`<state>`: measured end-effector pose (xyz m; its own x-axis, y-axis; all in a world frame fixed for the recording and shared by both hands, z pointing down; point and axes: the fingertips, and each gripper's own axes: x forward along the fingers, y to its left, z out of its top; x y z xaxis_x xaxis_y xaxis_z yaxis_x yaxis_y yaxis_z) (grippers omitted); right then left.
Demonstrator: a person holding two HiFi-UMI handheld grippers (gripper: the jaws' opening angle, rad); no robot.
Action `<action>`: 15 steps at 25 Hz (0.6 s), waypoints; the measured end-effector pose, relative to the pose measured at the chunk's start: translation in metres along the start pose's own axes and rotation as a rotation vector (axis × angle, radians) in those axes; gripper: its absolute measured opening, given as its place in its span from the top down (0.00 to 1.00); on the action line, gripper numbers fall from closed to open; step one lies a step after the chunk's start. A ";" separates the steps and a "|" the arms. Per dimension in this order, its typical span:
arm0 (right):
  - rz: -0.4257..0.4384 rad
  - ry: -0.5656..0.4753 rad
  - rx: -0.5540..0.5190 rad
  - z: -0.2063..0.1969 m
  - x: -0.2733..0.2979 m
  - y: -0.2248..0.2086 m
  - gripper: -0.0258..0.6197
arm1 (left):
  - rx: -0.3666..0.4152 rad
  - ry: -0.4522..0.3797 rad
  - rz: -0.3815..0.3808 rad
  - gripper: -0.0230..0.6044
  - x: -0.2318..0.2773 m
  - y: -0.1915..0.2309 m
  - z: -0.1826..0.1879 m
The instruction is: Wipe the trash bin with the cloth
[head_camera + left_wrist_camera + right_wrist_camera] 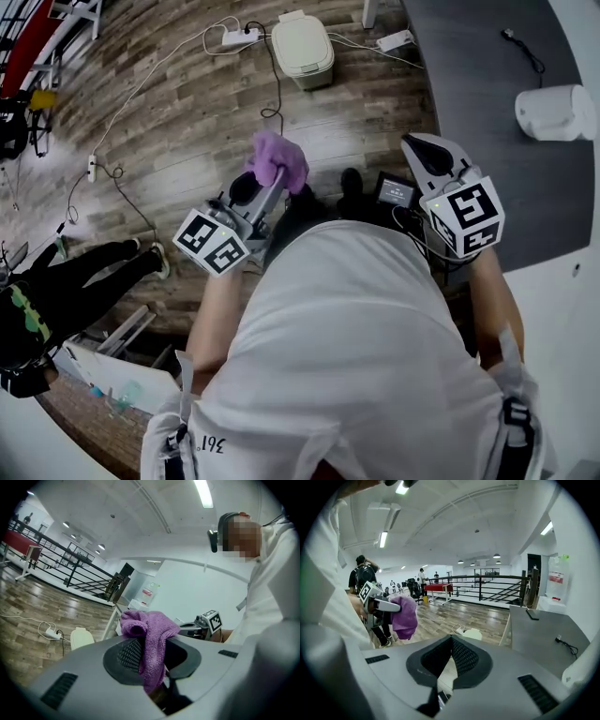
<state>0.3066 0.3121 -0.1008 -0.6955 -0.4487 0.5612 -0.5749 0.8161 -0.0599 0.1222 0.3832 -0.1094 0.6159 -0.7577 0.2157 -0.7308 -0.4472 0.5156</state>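
Observation:
The purple cloth [277,159] is bunched between the jaws of my left gripper [270,176], which is shut on it and held in the air over the wooden floor. In the left gripper view the cloth [151,629] drapes over the jaws of the left gripper [152,654]. The cream trash bin [302,45], lid down, stands on the floor well ahead of both grippers; it also shows as trash bin [80,637] and trash bin [473,633]. My right gripper [424,152] is shut and empty, to the right of the cloth; right gripper [449,657] has its pads together.
A grey table [487,141] runs along the right with a white paper roll [555,112] and a black cable on it. A power strip [242,37] and cords lie beside the bin. A person in black [56,291] stands at the left.

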 end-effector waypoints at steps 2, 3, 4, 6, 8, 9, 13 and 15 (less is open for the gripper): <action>0.012 -0.028 0.035 0.007 -0.004 0.008 0.95 | -0.002 -0.008 -0.007 0.83 -0.002 -0.004 0.001; 0.015 -0.041 0.054 0.012 -0.005 0.011 0.95 | -0.004 -0.010 -0.013 0.83 -0.003 -0.005 0.001; 0.016 -0.054 0.073 0.016 -0.006 0.014 0.95 | -0.005 -0.010 -0.021 0.83 -0.003 -0.006 0.003; 0.022 -0.074 0.113 0.024 -0.006 0.020 0.95 | -0.001 -0.003 -0.041 0.83 -0.005 -0.008 0.006; 0.030 -0.086 0.138 0.031 -0.003 0.026 0.95 | 0.009 0.002 -0.058 0.83 -0.009 -0.007 0.010; 0.033 -0.089 0.142 0.033 -0.001 0.030 0.95 | 0.013 0.002 -0.064 0.83 -0.011 -0.006 0.012; 0.037 -0.093 0.124 0.043 0.006 0.046 0.95 | 0.016 0.009 -0.088 0.83 -0.017 -0.001 0.013; 0.030 -0.094 0.101 0.047 0.008 0.051 0.95 | 0.016 0.011 -0.100 0.83 -0.018 0.001 0.013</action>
<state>0.2512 0.3333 -0.1384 -0.7475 -0.4611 0.4782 -0.5906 0.7908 -0.1608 0.1063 0.3899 -0.1237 0.6890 -0.7038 0.1731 -0.6703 -0.5280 0.5215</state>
